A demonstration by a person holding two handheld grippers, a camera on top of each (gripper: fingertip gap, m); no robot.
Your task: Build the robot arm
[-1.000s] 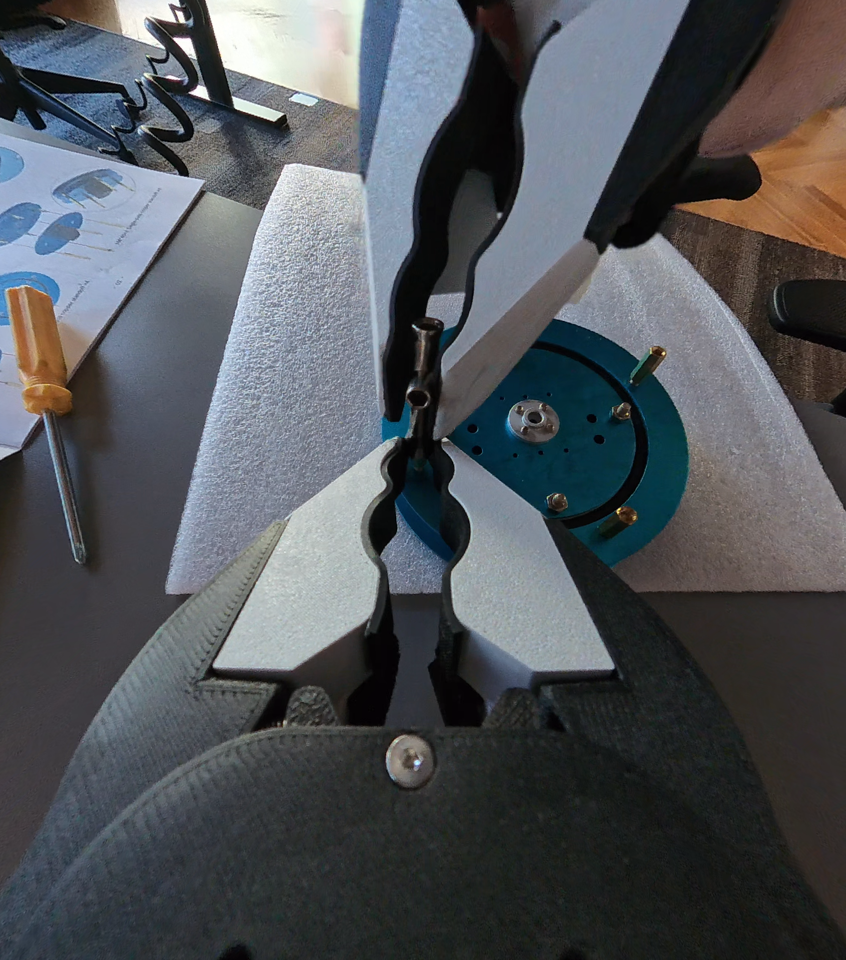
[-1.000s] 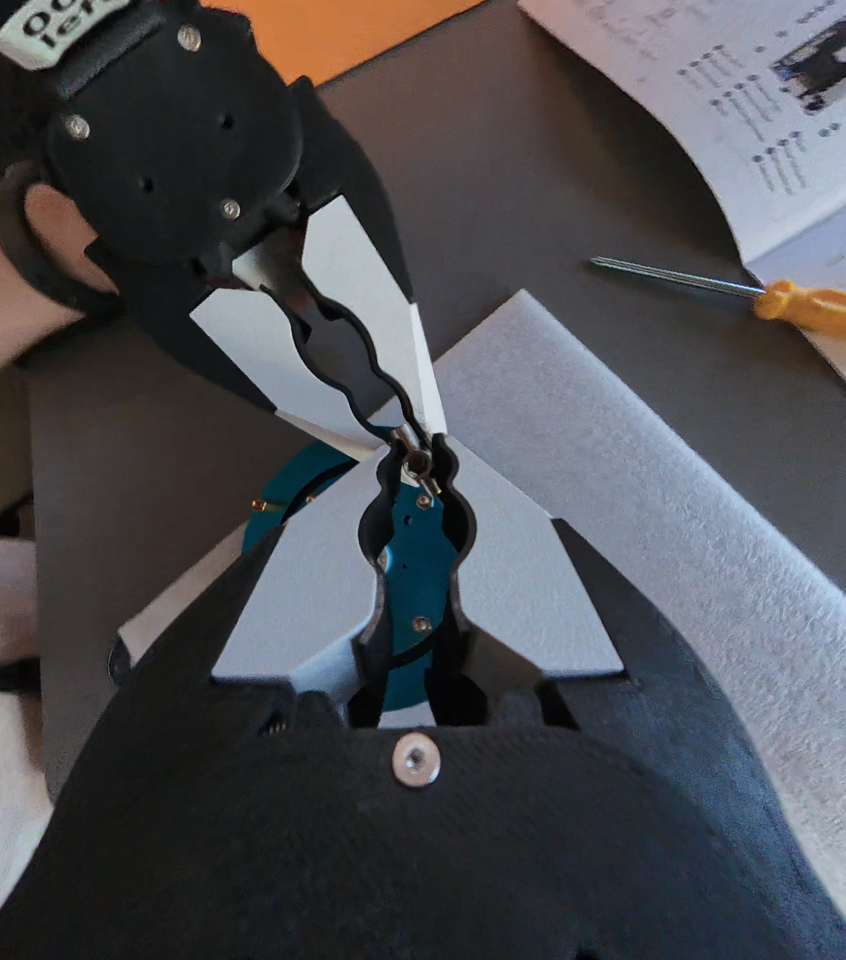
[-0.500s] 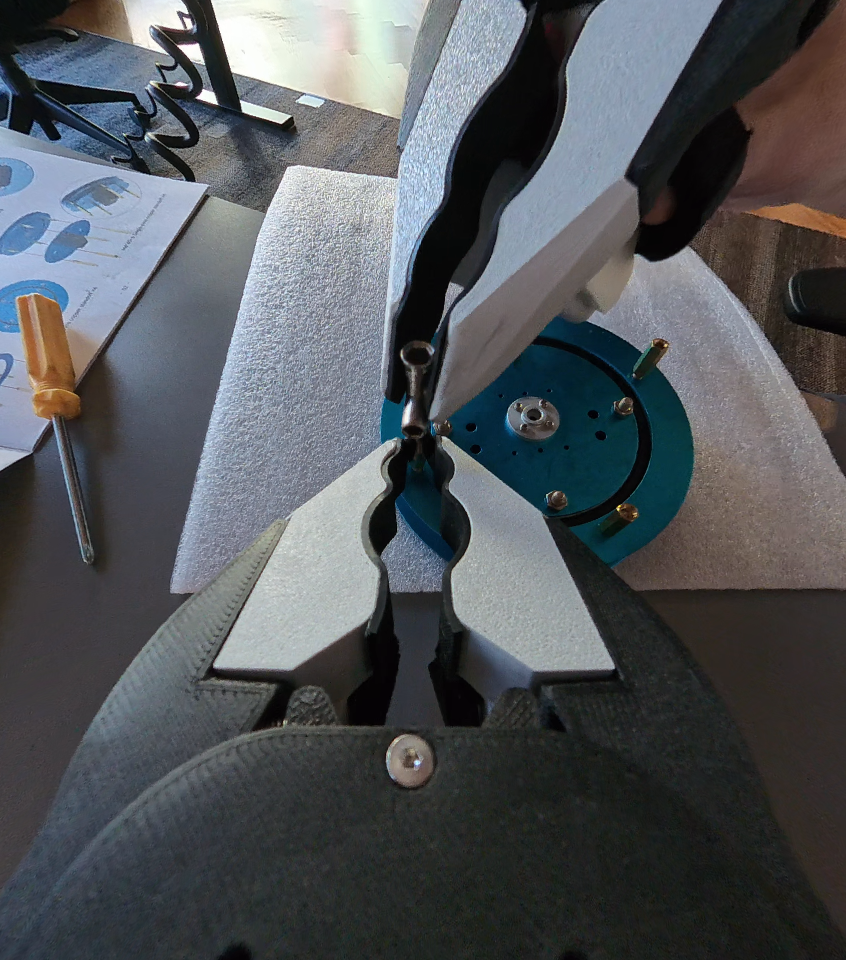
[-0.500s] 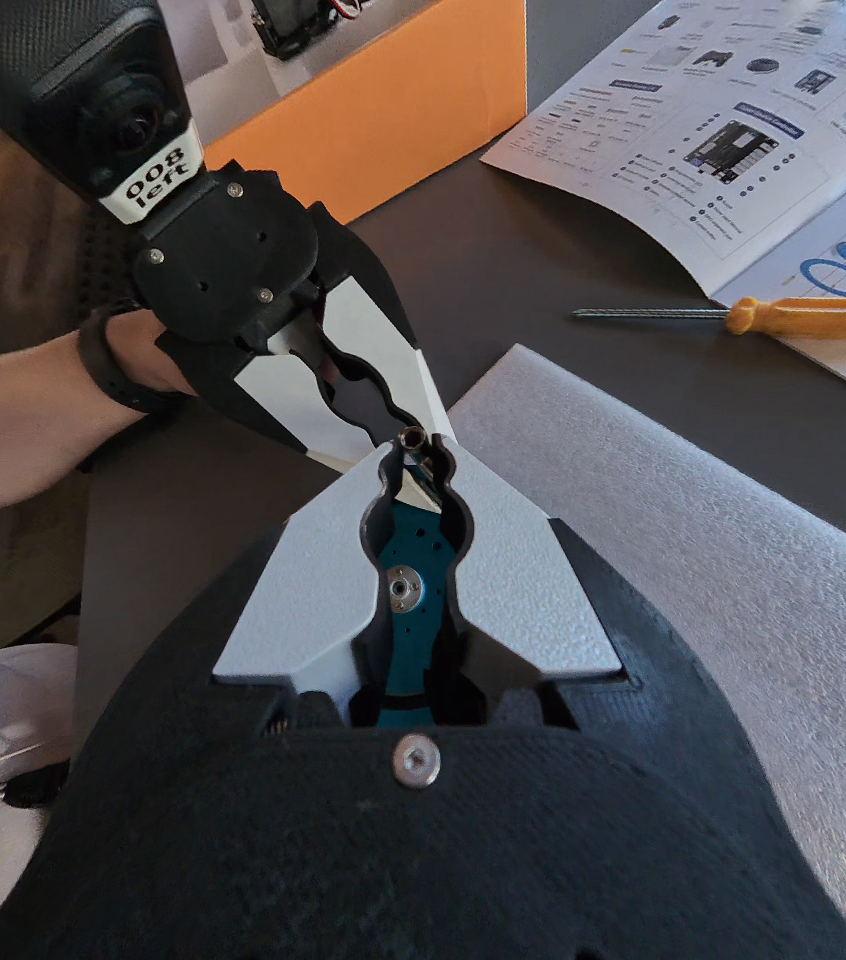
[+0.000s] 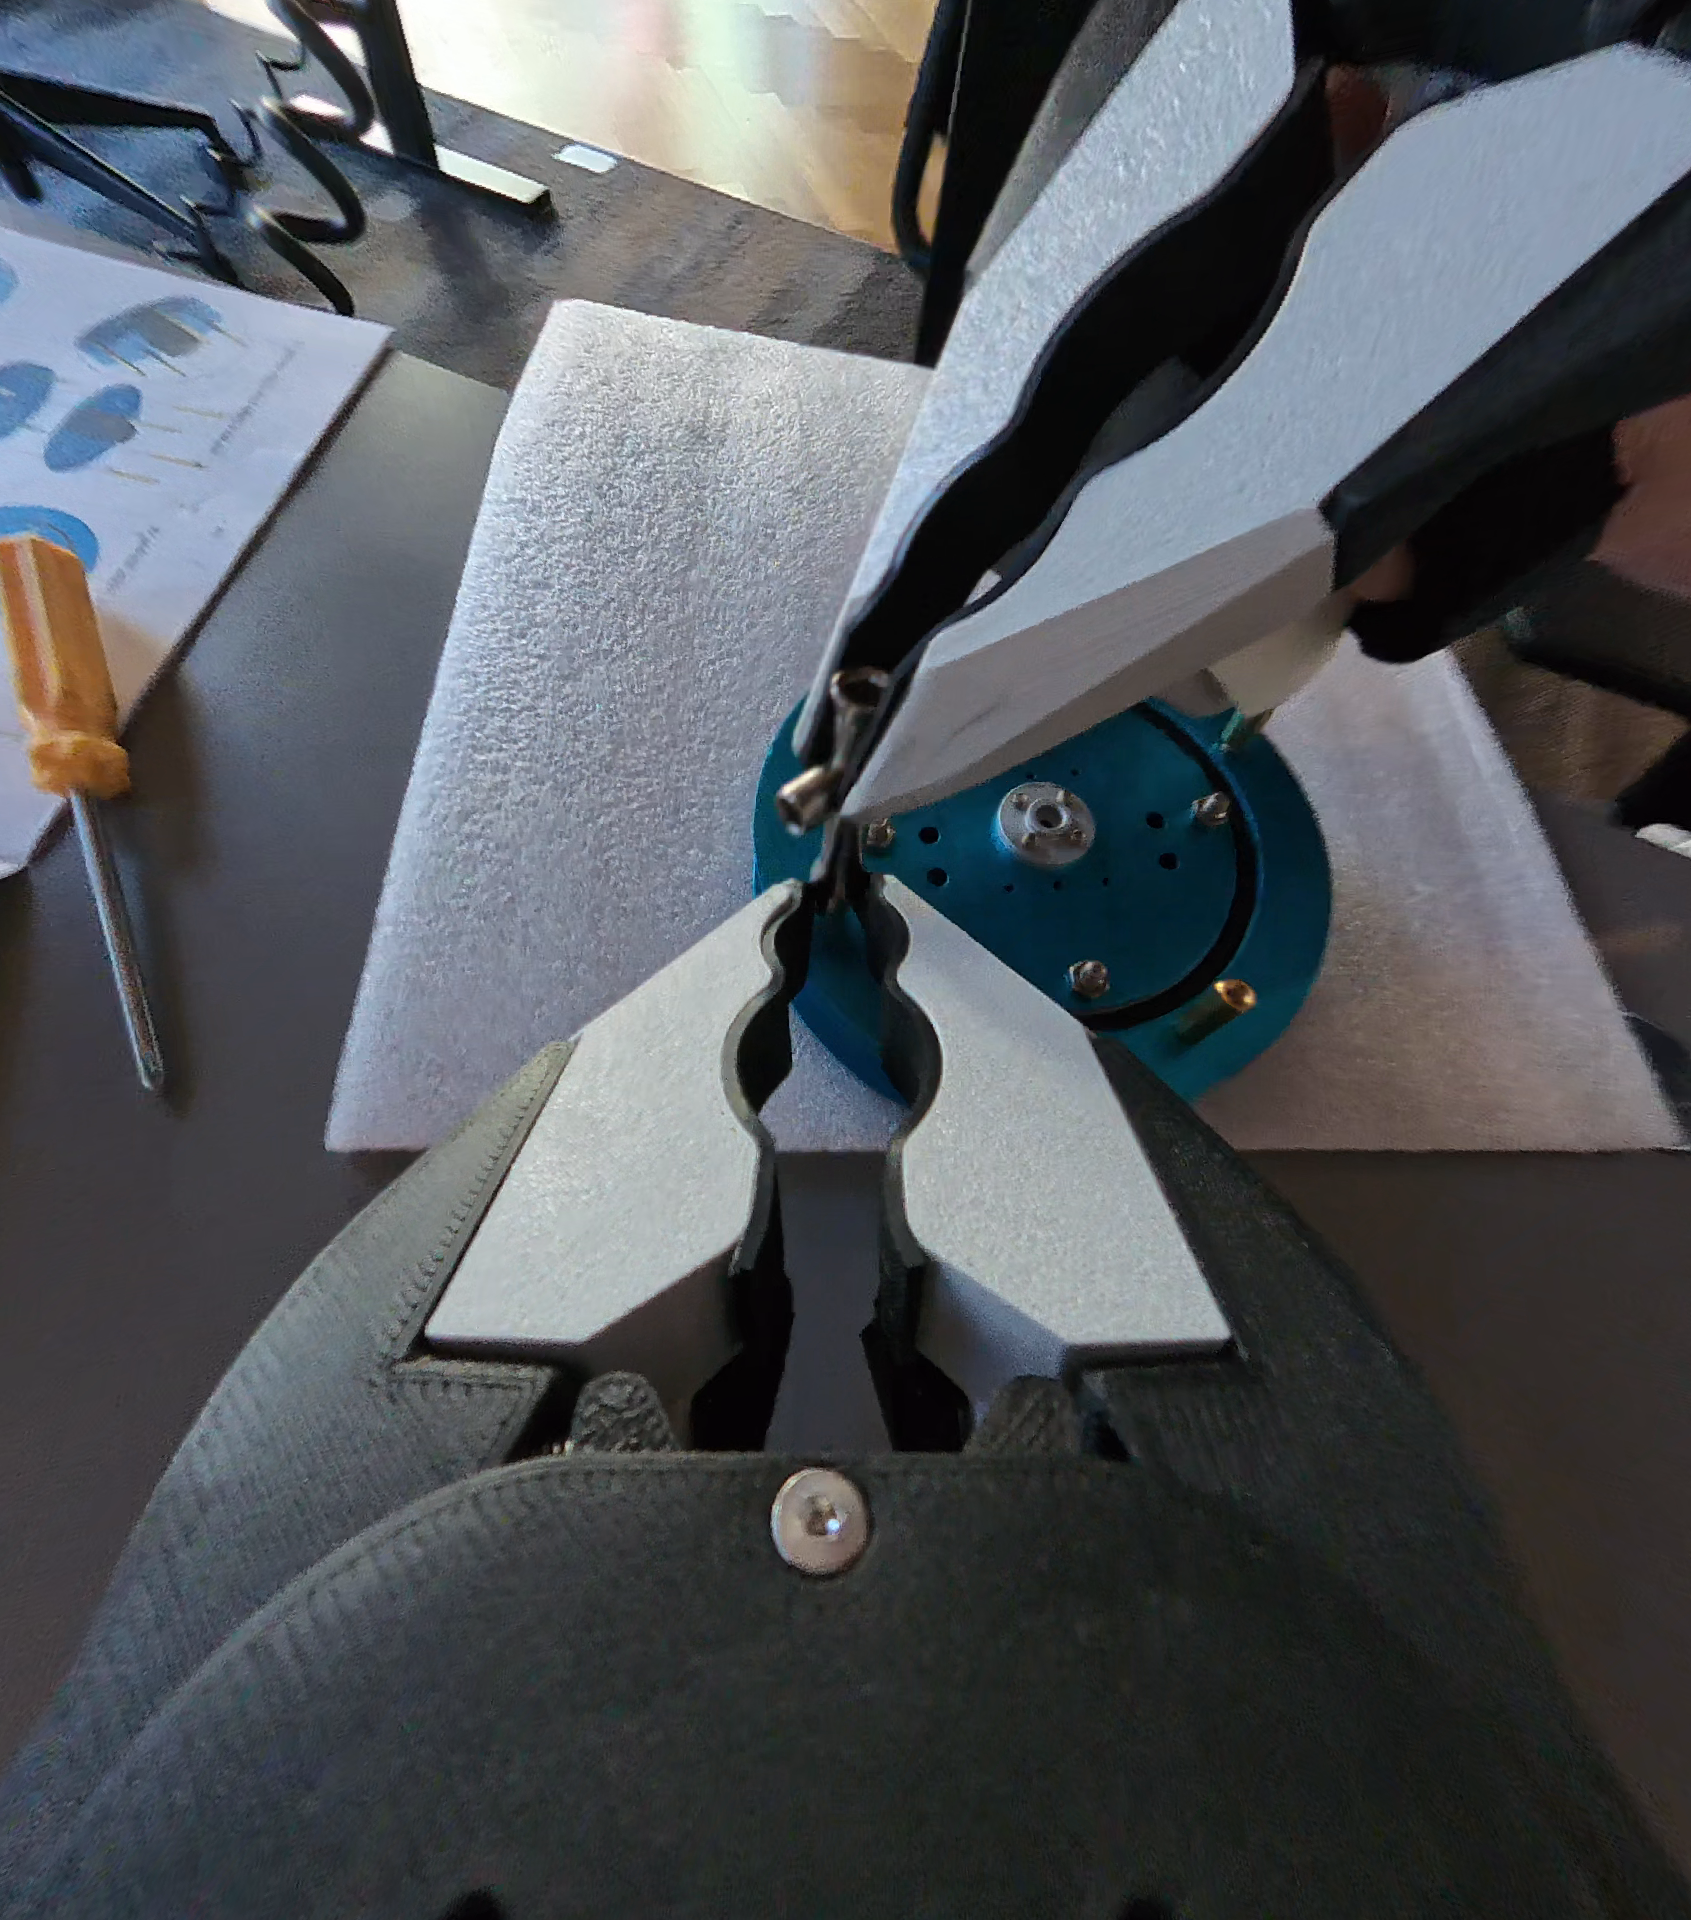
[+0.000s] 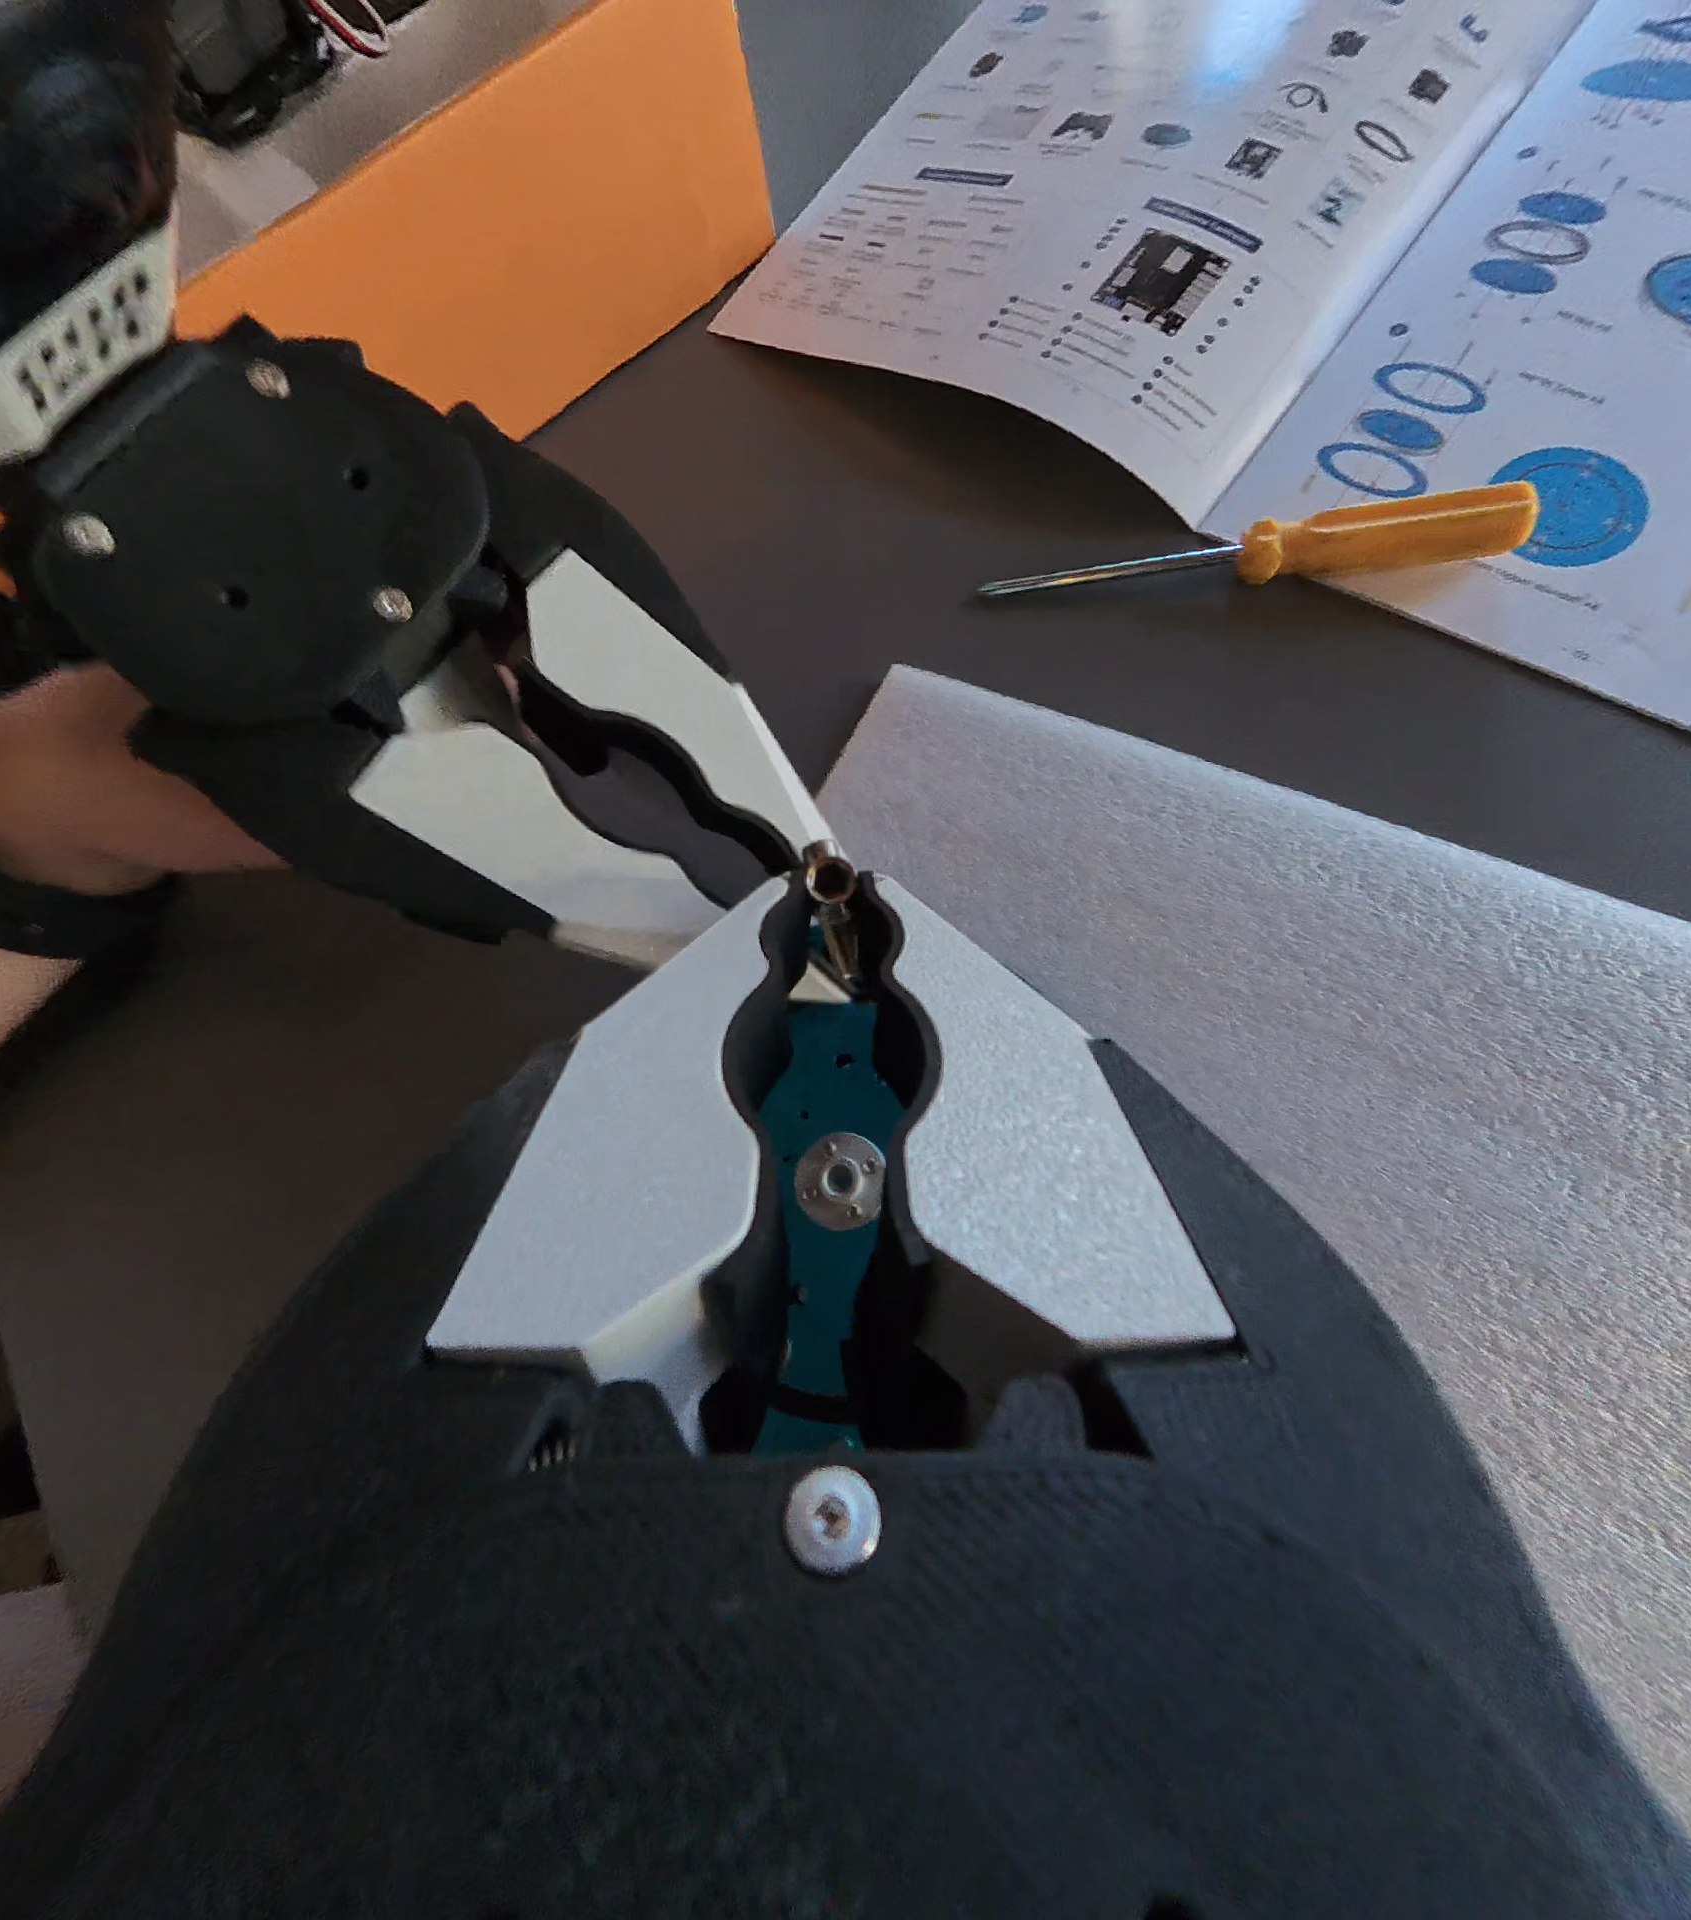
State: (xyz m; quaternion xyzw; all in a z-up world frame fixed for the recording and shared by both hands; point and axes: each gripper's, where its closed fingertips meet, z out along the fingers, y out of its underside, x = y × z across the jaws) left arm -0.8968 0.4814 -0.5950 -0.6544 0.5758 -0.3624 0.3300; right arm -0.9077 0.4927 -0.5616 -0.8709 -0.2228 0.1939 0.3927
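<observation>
Both hand-held grippers pinch one cross-shaped socket wrench [image 5: 825, 774]; only the right wrist view shows the orange box [image 6: 508, 229].

The right gripper [image 6: 833, 902] pinches a small cross-shaped metal socket wrench [image 6: 830, 894] at its fingertips, above the blue disc [image 6: 820, 1101] seen through the gap between its fingers. The left gripper [image 6: 789, 842] reaches in from the left, tips apparently closed on the same tool, though blur makes that uncertain. White foam sheet [image 6: 1288, 935] lies beneath. Toward the table's [image 6: 872, 540] far edge lie a yellow-handled screwdriver [image 6: 1340, 545], an open manual [image 6: 1392, 260] and an orange box [image 6: 508, 229].
</observation>
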